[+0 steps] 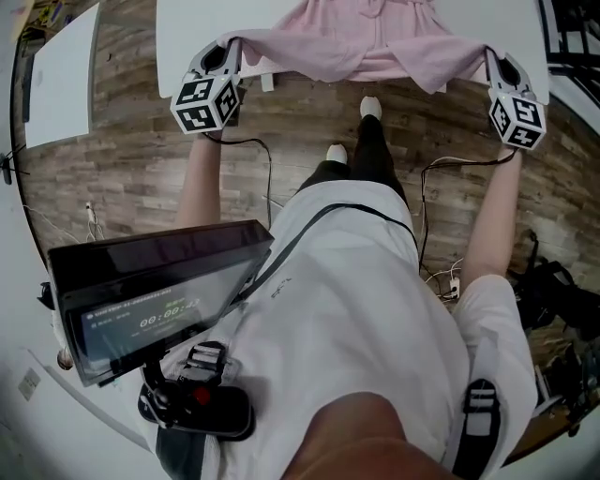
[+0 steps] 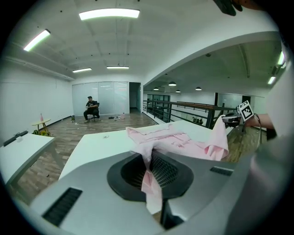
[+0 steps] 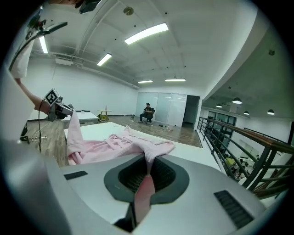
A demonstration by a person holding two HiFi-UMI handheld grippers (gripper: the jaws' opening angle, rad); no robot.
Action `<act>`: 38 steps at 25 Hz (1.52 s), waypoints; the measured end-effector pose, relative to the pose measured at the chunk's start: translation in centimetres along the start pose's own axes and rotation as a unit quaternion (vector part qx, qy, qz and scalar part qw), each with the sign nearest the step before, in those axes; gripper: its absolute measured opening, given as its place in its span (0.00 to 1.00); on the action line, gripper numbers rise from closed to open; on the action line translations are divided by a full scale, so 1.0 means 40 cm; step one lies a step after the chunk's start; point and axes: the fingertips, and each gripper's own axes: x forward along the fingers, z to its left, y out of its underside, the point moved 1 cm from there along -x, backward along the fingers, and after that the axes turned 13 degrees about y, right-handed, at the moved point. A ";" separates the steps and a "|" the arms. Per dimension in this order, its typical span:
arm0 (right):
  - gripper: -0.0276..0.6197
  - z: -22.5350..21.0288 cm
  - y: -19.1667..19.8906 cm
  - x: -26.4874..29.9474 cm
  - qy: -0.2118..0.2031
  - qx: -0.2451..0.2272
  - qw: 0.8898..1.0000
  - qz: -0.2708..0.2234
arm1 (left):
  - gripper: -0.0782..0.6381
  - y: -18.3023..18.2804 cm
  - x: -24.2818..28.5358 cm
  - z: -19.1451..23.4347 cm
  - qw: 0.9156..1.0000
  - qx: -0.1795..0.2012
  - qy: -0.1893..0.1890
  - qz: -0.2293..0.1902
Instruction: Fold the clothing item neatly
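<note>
A wood-look plank floor (image 1: pixel 122 169) lies around the person, and two black cables (image 1: pixel 267 178) trail across it, one under each forearm. A black screen device (image 1: pixel 155 300) strapped to the person's chest fills the near left of the head view and hides the floor beneath it. A second white table (image 1: pixel 61 80) stands off to the left, well apart from the large white rectangular table (image 1: pixel 187 28) at the far edge.

The one pink fabric garment (image 1: pixel 375 47) lies bunched on that large table. Its near edge is stretched between the two grippers and sags in the middle over the table's near side. The left gripper (image 2: pixel 149 172) has its jaws clamped tight on a fold of the pink cloth. The right gripper (image 3: pixel 146 176) is likewise closed on a pinch of the cloth at the opposite corner. Each gripper carries one cube with black-and-white square markers, two cubes in all.

Only the gripper views show the room beyond: one person seated on a chair (image 2: pixel 91 109) far off by a glass wall, a black metal railing (image 3: pixel 239 147) to the right, and long ceiling strip lights (image 2: pixel 109 13). Each gripper view also catches the other gripper across the table. The head view alone shows the person's two arms and shoes.
</note>
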 end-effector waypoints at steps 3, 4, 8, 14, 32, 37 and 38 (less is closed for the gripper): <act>0.06 -0.039 0.021 0.100 0.000 -0.005 1.000 0.020 | 0.13 -0.006 0.066 0.070 0.999 -0.017 -0.028 0.021; 0.06 -0.052 0.037 0.137 0.000 -0.005 1.000 0.030 | 0.13 -0.001 0.093 0.099 0.998 -0.027 -0.038 0.030; 0.06 -0.097 0.096 0.262 -0.011 -0.004 0.998 0.063 | 0.13 0.028 0.194 0.195 0.993 -0.062 -0.082 0.066; 0.06 -0.111 0.106 0.391 -0.046 -0.030 0.994 0.090 | 0.13 0.034 0.296 0.260 0.984 -0.049 -0.117 0.126; 0.12 -0.057 0.270 0.553 -0.081 -0.090 0.977 0.178 | 0.18 0.213 0.441 0.322 0.967 -0.027 -0.136 0.214; 0.47 -0.058 0.253 0.516 -0.087 -0.058 0.975 0.196 | 0.39 0.176 0.435 0.291 0.974 -0.043 -0.088 0.203; 0.47 -0.058 0.248 0.505 -0.085 -0.054 0.975 0.198 | 0.43 0.174 0.430 0.284 0.975 -0.048 -0.077 0.202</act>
